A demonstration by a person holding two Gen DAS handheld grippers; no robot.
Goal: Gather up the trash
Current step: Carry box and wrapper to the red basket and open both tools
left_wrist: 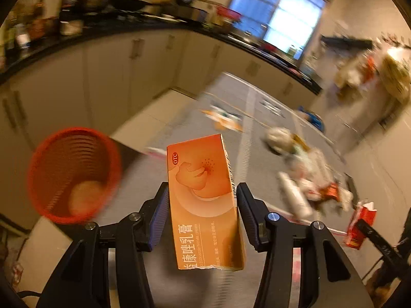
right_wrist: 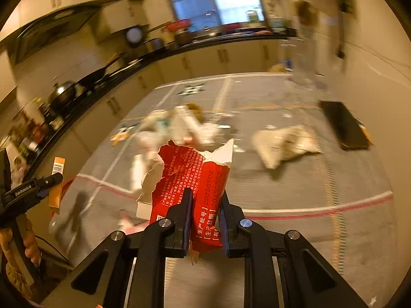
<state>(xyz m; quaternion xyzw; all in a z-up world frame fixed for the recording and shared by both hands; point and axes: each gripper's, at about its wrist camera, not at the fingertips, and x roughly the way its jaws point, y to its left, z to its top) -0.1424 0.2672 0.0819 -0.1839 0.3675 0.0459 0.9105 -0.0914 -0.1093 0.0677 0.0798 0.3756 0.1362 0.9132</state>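
Observation:
My left gripper [left_wrist: 203,190] is shut on an orange medicine box [left_wrist: 200,169], held upright off the floor between the blue pads. To its left stands a red mesh waste basket [left_wrist: 72,174] with a pale round thing at the bottom. My right gripper [right_wrist: 205,195] is shut on a torn red carton [right_wrist: 203,169] with white ripped edges. The same carton [left_wrist: 359,228] shows at the right edge of the left wrist view. The left gripper with its orange box [right_wrist: 57,165] appears at the left edge of the right wrist view.
A grey floor mat [right_wrist: 295,192] carries a pile of white and orange packaging [right_wrist: 185,125], crumpled paper [right_wrist: 282,143] and a flat black object [right_wrist: 344,125]. A blue thing [left_wrist: 313,119] lies farther off. Pale cabinets under a dark counter [left_wrist: 128,33] border the floor.

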